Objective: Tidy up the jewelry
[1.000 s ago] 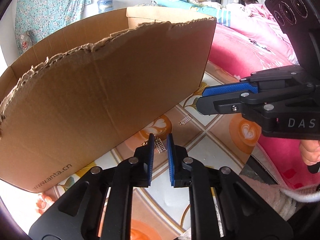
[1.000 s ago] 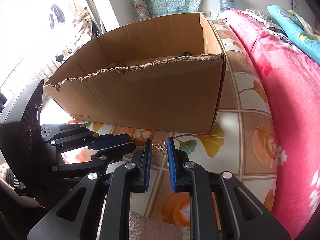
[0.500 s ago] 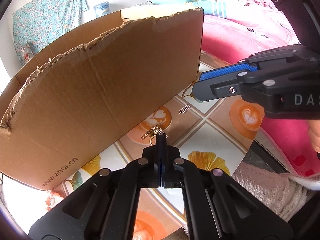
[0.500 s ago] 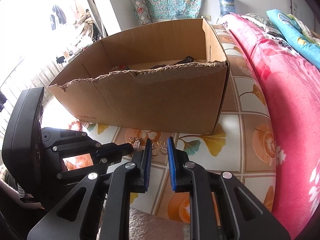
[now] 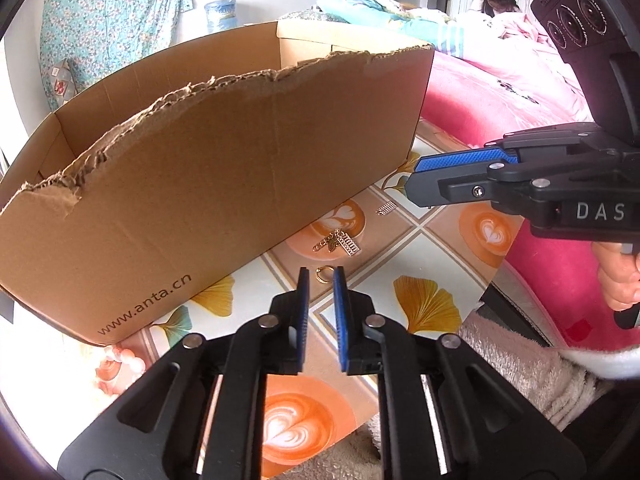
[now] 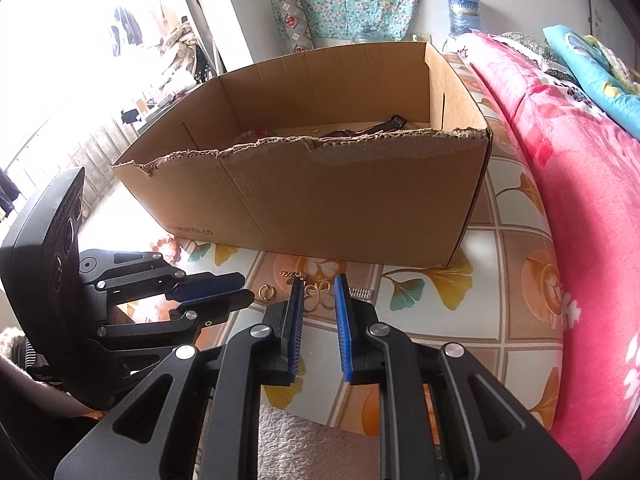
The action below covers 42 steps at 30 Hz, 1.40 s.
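Observation:
Small gold jewelry lies on the patterned floor in front of a torn cardboard box (image 5: pixel 224 168). A gold ring (image 5: pixel 323 273) lies just ahead of my left gripper (image 5: pixel 319 280), which is open and empty. A gold chain piece with a ladder-shaped charm (image 5: pixel 338 242) lies further on, and a small silver bar (image 5: pixel 385 209) lies near the right gripper. In the right wrist view, my right gripper (image 6: pixel 317 286) is open and empty above a gold looped piece (image 6: pixel 319 293). The ring (image 6: pixel 265 292), silver bar (image 6: pixel 361 293) and box (image 6: pixel 320 204) show there too.
A pink bed (image 6: pixel 580 184) runs along the right side. The box holds several dark and coloured items (image 6: pixel 372 128). A fluffy beige cloth (image 5: pixel 528 372) lies under the grippers. A person (image 5: pixel 498 0) sits far back on the bed.
My left gripper, open a second ago, shut on the gold chain piece half a second ago, then opened and drew back; the jewelry lies on the floor. The right gripper rose slightly.

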{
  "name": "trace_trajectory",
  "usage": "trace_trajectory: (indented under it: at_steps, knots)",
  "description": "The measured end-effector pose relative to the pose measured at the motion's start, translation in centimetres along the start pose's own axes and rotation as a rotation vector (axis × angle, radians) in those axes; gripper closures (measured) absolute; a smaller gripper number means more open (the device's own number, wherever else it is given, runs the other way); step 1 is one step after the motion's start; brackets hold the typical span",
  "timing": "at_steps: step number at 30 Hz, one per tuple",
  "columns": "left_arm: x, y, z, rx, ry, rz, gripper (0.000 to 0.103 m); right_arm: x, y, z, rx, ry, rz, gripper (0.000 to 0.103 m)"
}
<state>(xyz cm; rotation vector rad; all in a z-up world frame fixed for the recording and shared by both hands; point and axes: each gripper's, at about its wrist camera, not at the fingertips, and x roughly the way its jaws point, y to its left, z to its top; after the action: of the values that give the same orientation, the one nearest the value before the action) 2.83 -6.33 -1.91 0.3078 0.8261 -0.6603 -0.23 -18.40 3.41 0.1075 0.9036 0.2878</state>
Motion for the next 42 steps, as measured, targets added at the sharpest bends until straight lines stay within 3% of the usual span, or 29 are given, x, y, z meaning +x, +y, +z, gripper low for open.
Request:
trace_trajectory:
  at_steps: [3, 15, 18, 22, 31, 36, 42]
  knots:
    - [-0.1, -0.2, 0.1, 0.030, -0.011, -0.013, 0.079, 0.1, 0.2, 0.0, 0.000, 0.002, 0.004, 0.087]
    - [1.4, 0.5, 0.1, 0.136, 0.020, -0.101, 0.080, 0.8, -0.1, 0.4, 0.011, 0.013, 0.013, 0.087]
    - [1.7, 0.7, 0.3, 0.168, 0.018, -0.126, 0.082, 1.1, -0.2, 0.5, 0.016, 0.017, 0.015, 0.087]
    - [2.0, 1.0, 0.6, 0.198, 0.013, -0.154, 0.093, 1.3, -0.3, 0.6, 0.019, 0.019, 0.012, 0.087]
    - [1.8, 0.7, 0.4, 0.204, 0.003, -0.173, 0.093, 0.8, 0.0, 0.6, 0.010, 0.012, -0.003, 0.087]
    - [-0.2, 0.6, 0.3, 0.184, -0.033, -0.182, 0.093, -0.5, 0.6, 0.9, -0.006, -0.006, -0.001, 0.087]
    - [-6.0, 1.0, 2.8, 0.144, -0.170, -0.246, 0.093, -4.6, 1.7, 3.0, -0.046, -0.113, 0.028, 0.087]
